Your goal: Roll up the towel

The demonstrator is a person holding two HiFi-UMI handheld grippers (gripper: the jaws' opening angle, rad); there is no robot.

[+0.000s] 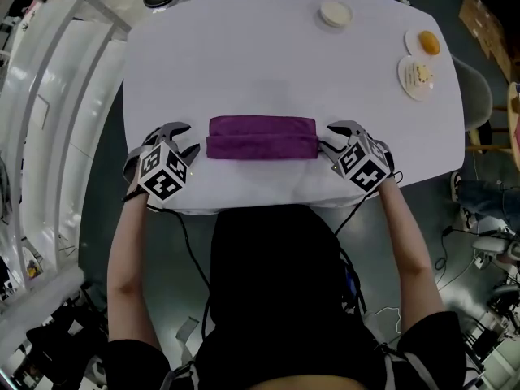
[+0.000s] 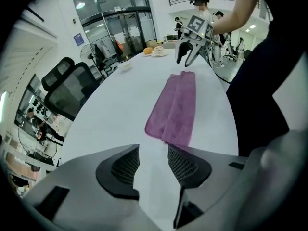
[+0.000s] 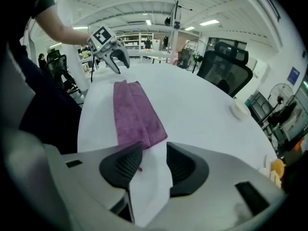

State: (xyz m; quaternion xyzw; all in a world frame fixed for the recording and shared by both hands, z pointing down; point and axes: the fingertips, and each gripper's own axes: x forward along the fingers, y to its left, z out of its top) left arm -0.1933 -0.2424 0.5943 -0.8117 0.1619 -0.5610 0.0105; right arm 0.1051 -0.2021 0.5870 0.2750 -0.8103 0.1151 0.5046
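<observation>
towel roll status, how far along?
Done: the purple towel lies on the table as a narrow band with two ridges, flattish rather than a tight roll. In hand: nothing; the left tool and right tool are open at its two ends, pads off the cloth. Left: probably more rolling to finish.

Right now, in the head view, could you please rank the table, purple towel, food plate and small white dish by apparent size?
1. table
2. purple towel
3. food plate and small white dish: they look about alike, so I won't rank them.
</observation>
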